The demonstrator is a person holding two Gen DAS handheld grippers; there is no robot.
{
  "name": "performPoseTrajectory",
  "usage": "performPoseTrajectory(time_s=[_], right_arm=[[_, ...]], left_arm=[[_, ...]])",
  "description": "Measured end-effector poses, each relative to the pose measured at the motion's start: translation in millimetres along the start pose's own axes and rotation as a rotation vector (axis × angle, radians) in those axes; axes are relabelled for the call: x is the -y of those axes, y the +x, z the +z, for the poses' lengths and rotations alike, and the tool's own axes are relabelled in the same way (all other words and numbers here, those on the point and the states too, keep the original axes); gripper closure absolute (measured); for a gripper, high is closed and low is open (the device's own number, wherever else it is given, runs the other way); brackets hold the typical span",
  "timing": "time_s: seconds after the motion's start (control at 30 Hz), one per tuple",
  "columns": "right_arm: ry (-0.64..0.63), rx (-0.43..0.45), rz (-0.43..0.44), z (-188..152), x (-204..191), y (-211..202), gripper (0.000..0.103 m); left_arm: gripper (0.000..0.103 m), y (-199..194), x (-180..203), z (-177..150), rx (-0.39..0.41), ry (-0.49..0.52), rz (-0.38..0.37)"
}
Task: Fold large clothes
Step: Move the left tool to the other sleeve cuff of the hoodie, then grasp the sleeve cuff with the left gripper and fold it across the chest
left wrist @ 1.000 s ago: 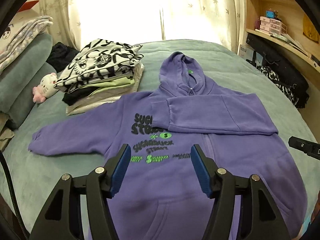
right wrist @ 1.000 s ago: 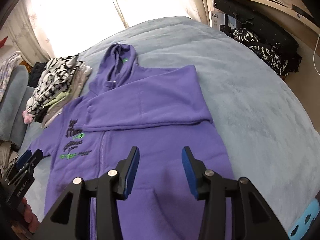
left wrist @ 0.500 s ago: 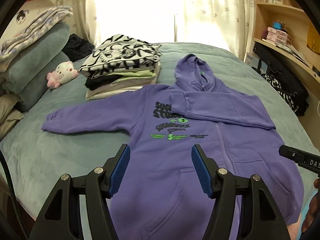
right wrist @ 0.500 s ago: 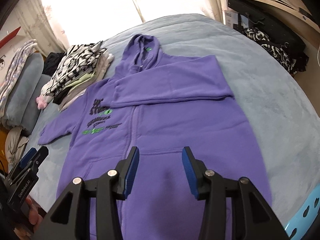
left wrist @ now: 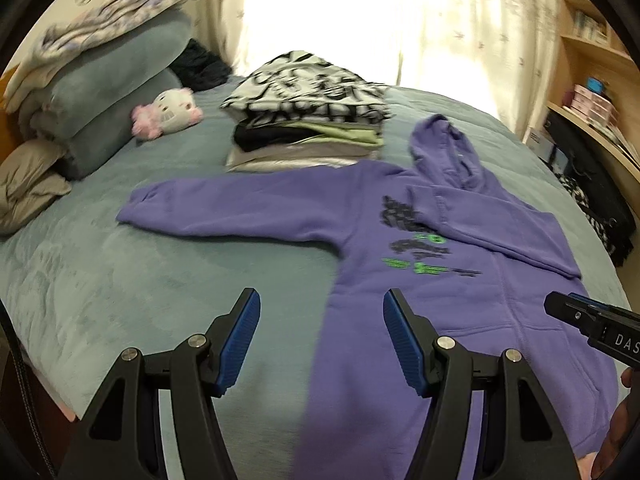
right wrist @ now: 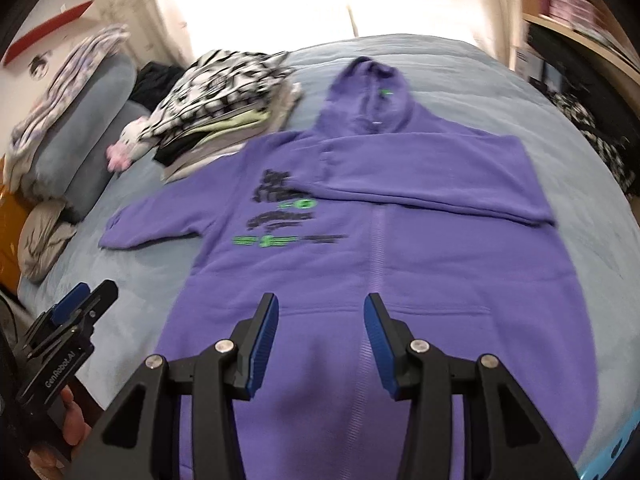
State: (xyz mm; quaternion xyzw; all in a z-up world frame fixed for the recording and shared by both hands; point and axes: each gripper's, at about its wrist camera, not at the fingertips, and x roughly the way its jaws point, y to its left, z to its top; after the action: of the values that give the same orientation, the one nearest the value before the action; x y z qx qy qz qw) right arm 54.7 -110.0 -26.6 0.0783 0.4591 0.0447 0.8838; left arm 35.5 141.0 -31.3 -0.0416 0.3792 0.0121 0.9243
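A purple zip hoodie [left wrist: 460, 312] with black and green print lies face up on the bed; it also shows in the right wrist view [right wrist: 400, 248]. One sleeve [right wrist: 432, 172] is folded across the chest. The other sleeve [left wrist: 240, 212] lies stretched out to the left. My left gripper [left wrist: 322, 336] is open and empty, above the hoodie's lower left edge. My right gripper [right wrist: 320, 340] is open and empty, above the hoodie's front pocket near the hem.
A stack of folded clothes [left wrist: 308, 120] sits behind the outstretched sleeve. A plush toy [left wrist: 166, 112] and piled pillows and blankets [left wrist: 104, 72] are at the far left. Wooden shelves [left wrist: 592, 92] and dark bags [left wrist: 588, 196] stand right of the bed [left wrist: 120, 280].
Both grippers have pulled back toward the hem. The left wrist view has swung left, bringing the outstretched sleeve and pillows more into view. Both stay open.
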Motion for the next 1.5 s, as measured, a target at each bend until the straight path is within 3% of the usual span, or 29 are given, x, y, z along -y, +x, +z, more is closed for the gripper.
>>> performPoseTrajectory(time_s=[0.43,0.6,0.73,0.9,1.1,1.27,1.37,1.4,1.47,1.5], right_arm=[[-0.162,0.015,0.072,44,-116,64,0.058],[-0.191,0.007,0.095,63,-149,100,0.058],[-0.208,-0.012,0.116,71,-174,131,0.058],[-0.225,-0.036,0.137,77,-196,164,0.058],[-0.22,-0.046,0.146,82,-208,185,0.058],[-0.215,-0.048,0.143,82,-204,192,0.058],[-0.192,-0.065,0.146,83,-197,198,0.058],[-0.186,-0.068,0.148,83,-195,200,0.058],[-0.176,-0.071,0.151,82,-191,202,0.058],[-0.173,-0.073,0.153,81,-189,203,0.058]], left_arm=[[0.04,54,-106,25,-0.03,-0.136,0.03],[0.04,90,-152,41,-0.058,-0.208,-0.013],[0.036,127,-193,46,-0.12,-0.309,-0.099],[0.034,175,-238,47,-0.198,-0.453,-0.183],[0.034,207,-274,47,-0.184,-0.604,-0.28],[0.034,226,-296,53,-0.152,-0.707,-0.3],[0.036,236,-301,60,-0.143,-0.727,-0.266],[0.038,239,-301,62,-0.143,-0.724,-0.246],[0.057,243,-299,67,-0.149,-0.707,-0.185],[0.078,246,-297,70,-0.158,-0.688,-0.135]])
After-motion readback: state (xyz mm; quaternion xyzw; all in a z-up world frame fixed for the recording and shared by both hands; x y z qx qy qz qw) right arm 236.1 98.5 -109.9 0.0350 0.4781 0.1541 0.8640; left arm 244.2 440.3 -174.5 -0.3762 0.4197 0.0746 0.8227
